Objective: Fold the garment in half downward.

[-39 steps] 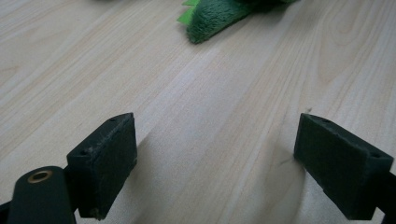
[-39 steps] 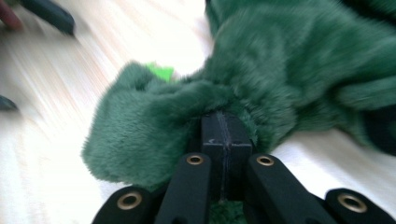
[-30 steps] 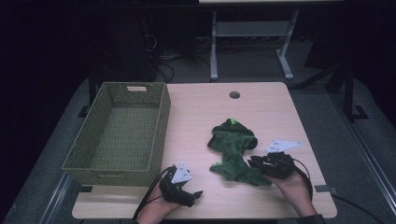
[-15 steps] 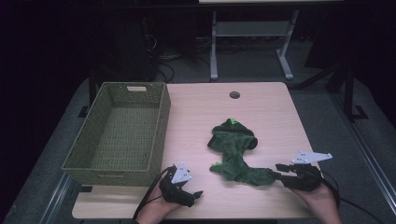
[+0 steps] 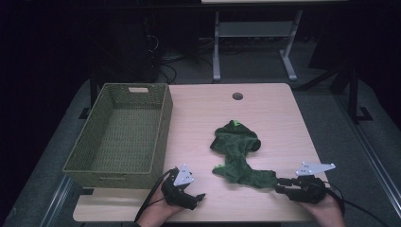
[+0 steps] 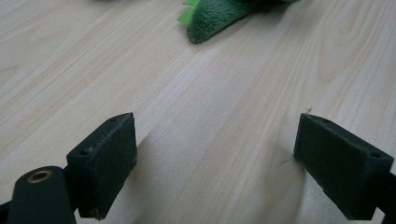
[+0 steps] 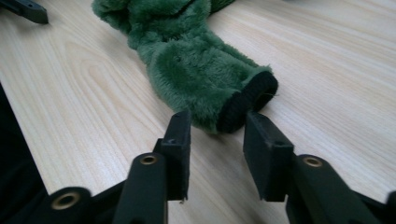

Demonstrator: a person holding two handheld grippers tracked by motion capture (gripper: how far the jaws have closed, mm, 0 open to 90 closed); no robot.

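Note:
A green fuzzy garment (image 5: 236,151) lies crumpled on the wooden table (image 5: 265,113), right of centre. One sleeve-like end with a black cuff (image 7: 247,100) stretches toward the front right. My right gripper (image 5: 280,184) lies low at that end. Its jaws have just been closing, and the cuff sits just at their tips (image 7: 217,123) with no pad pressing on it. My left gripper (image 5: 201,196) rests near the front edge, left of the garment. It stands wide open over bare wood (image 6: 215,154), and a green corner of the garment (image 6: 210,18) lies farther off.
A green woven basket (image 5: 120,137) stands empty on the table's left side. A round cable hole (image 5: 237,96) sits near the far edge. Dark floor and a grey stand's legs (image 5: 250,47) lie beyond the table.
My right gripper has moved right and toward the front edge, and the garment's near end now trails out to the right. The left gripper has stayed put.

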